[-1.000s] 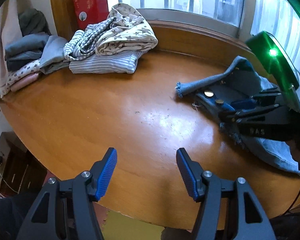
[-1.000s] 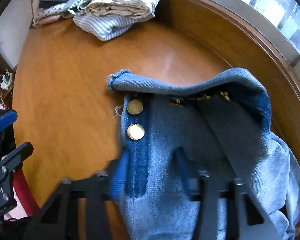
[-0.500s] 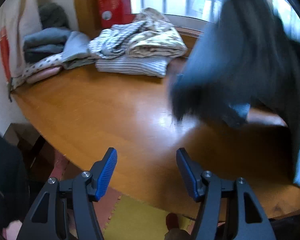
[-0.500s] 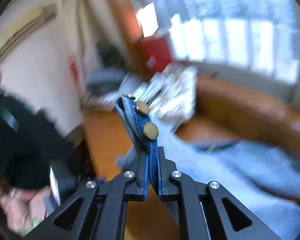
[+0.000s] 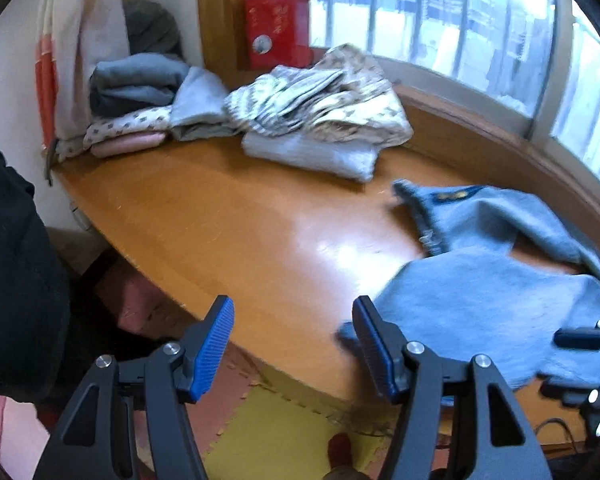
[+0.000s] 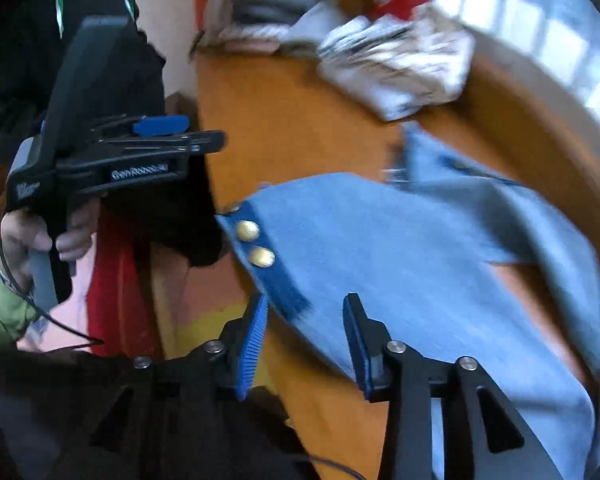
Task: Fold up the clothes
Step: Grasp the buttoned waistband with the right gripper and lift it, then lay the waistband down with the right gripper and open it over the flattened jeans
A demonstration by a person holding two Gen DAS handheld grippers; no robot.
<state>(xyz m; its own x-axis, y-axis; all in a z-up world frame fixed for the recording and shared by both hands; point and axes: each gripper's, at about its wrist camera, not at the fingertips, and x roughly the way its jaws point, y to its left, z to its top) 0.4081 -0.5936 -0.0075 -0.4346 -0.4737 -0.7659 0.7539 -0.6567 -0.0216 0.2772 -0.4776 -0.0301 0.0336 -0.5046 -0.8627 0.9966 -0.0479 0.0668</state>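
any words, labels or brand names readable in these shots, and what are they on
"GenRobot.ai": white lettering, slightly blurred, on the side of the black left claw body in the right wrist view.
Small white mark on that claw's grey rear housing: too blurred to read.
Gold characters and a round emblem on the red box by the window: too blurred to read.
Brass buttons on the blue denim garment: no readable text.
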